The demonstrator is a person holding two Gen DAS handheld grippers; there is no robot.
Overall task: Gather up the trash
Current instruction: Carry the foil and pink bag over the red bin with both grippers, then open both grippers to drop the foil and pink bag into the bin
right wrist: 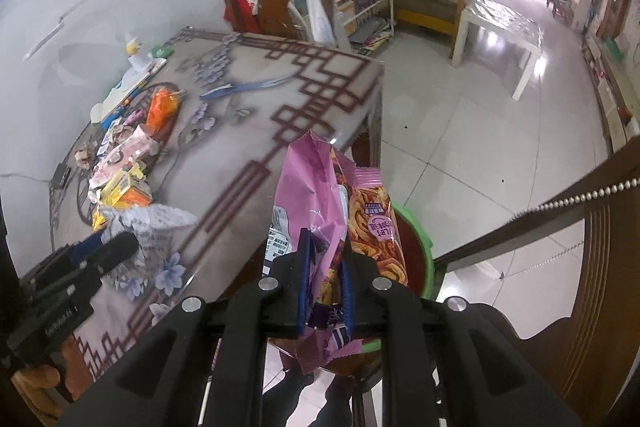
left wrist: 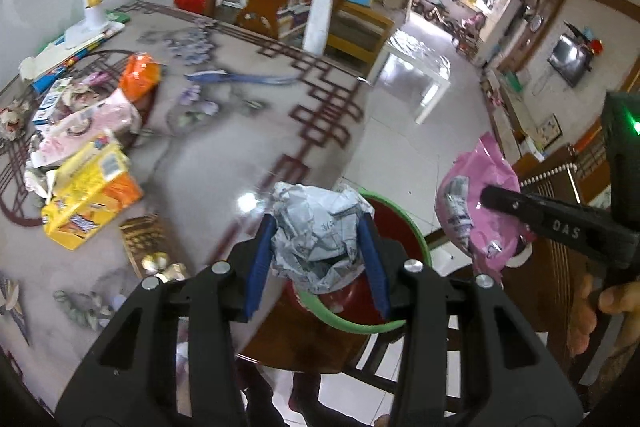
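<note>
My left hand-held gripper (left wrist: 318, 247) is clamping a crumpled newspaper ball (left wrist: 316, 227) over the green-rimmed bin (left wrist: 416, 235), which is sitting at six o'clock off the tabletop (left wrist: 240, 131) edge. The ball looks light and springy, so I am squeezing its middle. My right hand-held gripper (right wrist: 325, 283), jaws narrow, is pinching a pink snack wrapper (right wrist: 316, 211) at its lower part; the film looks thin and slippery. More wrappers (left wrist: 86, 163) are lying at nine o'clock on the tabletop.
</note>
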